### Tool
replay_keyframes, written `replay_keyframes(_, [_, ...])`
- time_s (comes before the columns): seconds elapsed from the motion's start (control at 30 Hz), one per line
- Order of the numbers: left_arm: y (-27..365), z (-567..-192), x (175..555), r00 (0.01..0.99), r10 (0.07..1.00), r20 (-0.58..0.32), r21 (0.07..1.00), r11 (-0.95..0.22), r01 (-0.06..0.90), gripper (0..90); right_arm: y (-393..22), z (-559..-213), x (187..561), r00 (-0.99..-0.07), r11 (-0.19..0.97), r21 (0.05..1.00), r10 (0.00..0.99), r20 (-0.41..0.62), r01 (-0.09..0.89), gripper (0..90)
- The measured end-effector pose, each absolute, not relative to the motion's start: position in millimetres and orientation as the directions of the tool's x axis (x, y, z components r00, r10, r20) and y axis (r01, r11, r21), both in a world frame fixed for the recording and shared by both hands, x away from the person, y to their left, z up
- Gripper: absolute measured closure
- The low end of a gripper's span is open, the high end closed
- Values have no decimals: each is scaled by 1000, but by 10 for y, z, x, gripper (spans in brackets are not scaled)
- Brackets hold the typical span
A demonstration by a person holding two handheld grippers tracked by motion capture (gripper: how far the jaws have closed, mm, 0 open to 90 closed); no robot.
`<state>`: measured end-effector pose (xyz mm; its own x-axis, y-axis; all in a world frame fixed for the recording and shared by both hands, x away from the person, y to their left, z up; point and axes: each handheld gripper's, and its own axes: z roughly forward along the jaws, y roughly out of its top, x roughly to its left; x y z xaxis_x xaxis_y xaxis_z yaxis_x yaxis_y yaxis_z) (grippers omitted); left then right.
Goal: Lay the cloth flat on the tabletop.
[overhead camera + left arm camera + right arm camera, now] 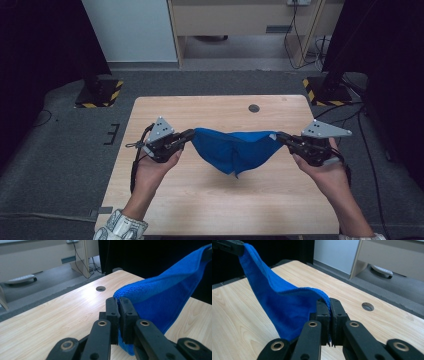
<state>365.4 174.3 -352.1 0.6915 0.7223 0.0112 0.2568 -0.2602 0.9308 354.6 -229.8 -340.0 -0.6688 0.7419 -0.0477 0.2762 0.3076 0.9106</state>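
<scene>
Blue microfibre cloth point(234, 150) hangs between your two hands above the middle of the wooden worktop point(165, 200), strung from one corner to the other and sagging into a loose point at its lowest part. Whether that point touches the wood, you cannot tell from the high view.

Your left tongs point(191, 134) are clamped on the cloth's left corner; in the left gripper view the two black jaws stand pressed together with the blue fabric point(160, 302) pinched between them, a folded edge bulging just above the tips and the rest running off up to the right.

Your right tongs point(278, 136) are pinching the opposite corner the same way. In the right gripper view the jaws are closed tight on the hem, and the cloth point(279, 310) sweeps away to the upper left, where your other tongs point(229, 246) hold its far corner.

Both tongs point inward toward each other, roughly level, with the cloth's top edge drawn fairly straight between them. A round cable hole point(254, 108) sits in the worktop beyond the cloth, well apart from it.
</scene>
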Motion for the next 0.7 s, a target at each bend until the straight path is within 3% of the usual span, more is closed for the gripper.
replay_keyframes(0.3, [1772, -3417, 3543, 709, 705, 26, 928, -281, 246, 857, -2312, -3321, 3398, -681, 309, 915, 730, -55, 258, 867])
replay_keyframes(0.7, [1680, -3749, 4138, 670, 742, -21, 890, -291, 350, 855, -2258, -3740, 4040, -663, 321, 882, 748, -13, 345, 864])
